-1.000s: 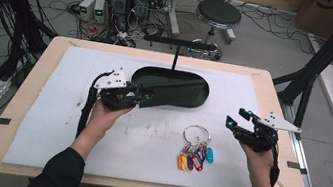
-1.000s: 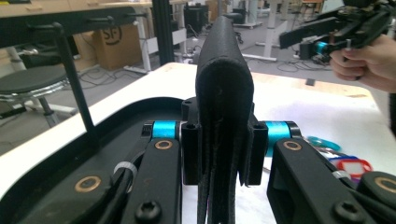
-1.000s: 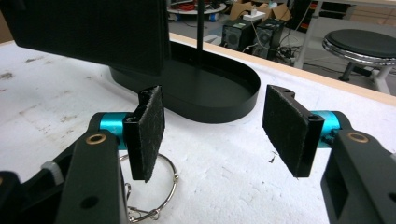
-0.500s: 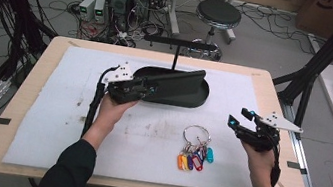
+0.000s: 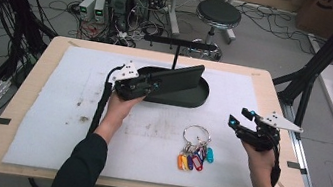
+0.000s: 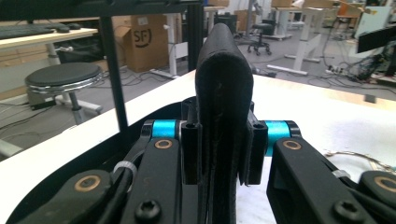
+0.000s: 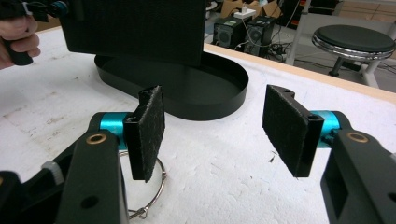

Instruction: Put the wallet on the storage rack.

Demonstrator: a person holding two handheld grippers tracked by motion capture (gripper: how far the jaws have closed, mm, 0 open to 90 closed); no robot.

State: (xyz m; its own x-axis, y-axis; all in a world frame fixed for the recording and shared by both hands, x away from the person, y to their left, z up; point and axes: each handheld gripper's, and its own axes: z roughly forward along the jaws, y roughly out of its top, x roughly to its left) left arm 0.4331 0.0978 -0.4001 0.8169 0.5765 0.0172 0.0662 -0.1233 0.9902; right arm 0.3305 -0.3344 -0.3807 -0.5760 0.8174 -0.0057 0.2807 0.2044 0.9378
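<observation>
Left claw (image 5: 153,85) was clamped on one end of a flat black panel (image 5: 179,78), pads pressed against both faces; in the left gripper view the panel (image 6: 224,93) stood upright on edge between the jaws; the panel was held above the black oval tray (image 5: 199,98), slightly tilted, its far end higher; the tray sat on the white mat (image 5: 51,105) toward the back of the worktop (image 5: 19,80), in front of a black T-shaped stand (image 5: 178,42); a key ring with coloured tags (image 5: 195,151) lay on the mat near the front, right of centre, well apart from the tray; right claw (image 5: 238,121) hovered over the right part of the mat, jaws spread wide, nothing between the pads; in the right gripper view the pads (image 7: 149,130) framed the tray (image 7: 219,93) farther off, with the ring (image 7: 156,186) just under the left jaw.
</observation>
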